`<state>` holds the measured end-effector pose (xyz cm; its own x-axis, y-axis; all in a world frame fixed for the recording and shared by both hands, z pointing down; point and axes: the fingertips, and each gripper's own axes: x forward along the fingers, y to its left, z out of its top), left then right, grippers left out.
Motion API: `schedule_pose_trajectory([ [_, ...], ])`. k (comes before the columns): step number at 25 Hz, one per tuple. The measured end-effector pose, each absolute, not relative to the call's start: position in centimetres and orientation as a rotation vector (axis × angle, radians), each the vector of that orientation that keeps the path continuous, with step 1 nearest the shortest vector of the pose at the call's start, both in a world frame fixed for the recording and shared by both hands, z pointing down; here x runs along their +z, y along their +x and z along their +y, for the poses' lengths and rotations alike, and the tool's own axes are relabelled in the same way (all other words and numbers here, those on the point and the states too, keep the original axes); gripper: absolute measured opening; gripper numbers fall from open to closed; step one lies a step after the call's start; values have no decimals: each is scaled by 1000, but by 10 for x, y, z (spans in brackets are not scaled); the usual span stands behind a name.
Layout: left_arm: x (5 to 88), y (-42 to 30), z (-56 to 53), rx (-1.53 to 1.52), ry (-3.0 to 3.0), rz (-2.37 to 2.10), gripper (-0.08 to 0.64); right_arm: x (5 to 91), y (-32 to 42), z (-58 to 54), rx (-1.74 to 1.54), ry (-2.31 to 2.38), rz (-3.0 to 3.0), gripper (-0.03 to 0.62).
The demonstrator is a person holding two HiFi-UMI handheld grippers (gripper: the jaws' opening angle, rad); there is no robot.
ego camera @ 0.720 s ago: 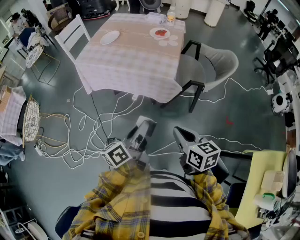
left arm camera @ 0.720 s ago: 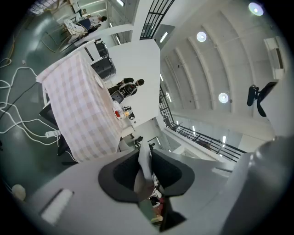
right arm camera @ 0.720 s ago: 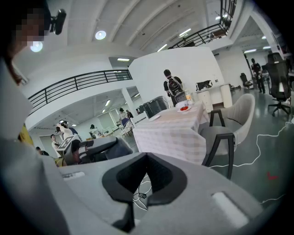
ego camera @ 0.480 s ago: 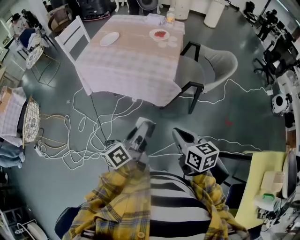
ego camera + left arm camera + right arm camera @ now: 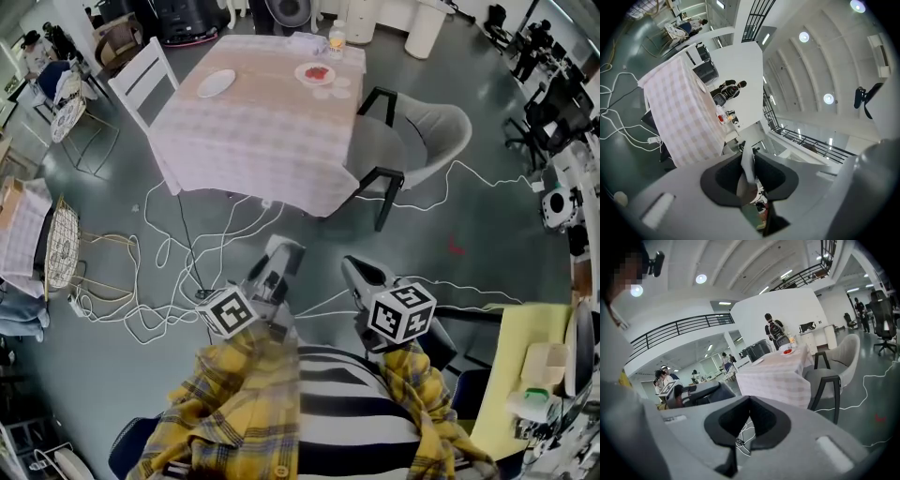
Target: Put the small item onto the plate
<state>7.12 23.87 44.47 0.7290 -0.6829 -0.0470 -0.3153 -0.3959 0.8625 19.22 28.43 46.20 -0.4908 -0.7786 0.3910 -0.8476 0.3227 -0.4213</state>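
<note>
A small white item (image 5: pixel 748 165) is pinched between the dark pads of my left gripper (image 5: pixel 749 172). In the head view the left gripper (image 5: pixel 284 247) is held low in front of the person's body, far from the table, and the item cannot be made out there. An empty white plate (image 5: pixel 217 82) lies on the far left part of the table with the checked cloth (image 5: pixel 262 127). A second plate with red food (image 5: pixel 315 72) sits further right. My right gripper (image 5: pixel 354 266) (image 5: pixel 749 401) is beside the left one, its pads together with nothing between them.
A white chair (image 5: pixel 141 80) stands at the table's left and a grey armchair (image 5: pixel 422 131) at its right. White cables (image 5: pixel 178 281) loop across the floor between me and the table. A bottle (image 5: pixel 336 38) stands at the table's far edge. A yellow-topped bench (image 5: pixel 525 375) is at the right.
The view has shifted a little, so the table sits slightly lower in the picture. Both grippers keep the same pose in front of the body.
</note>
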Motion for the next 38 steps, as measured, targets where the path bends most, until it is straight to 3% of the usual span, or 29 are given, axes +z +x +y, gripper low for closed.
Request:
schedule_pose_trajectory([
  [25, 443, -17, 150, -458, 2127, -749, 74, 466, 110, 163, 888, 1523, -2437, 2],
  [38, 459, -23, 106, -457, 2063, -782, 74, 476, 87, 107, 915, 1388, -2430, 2],
])
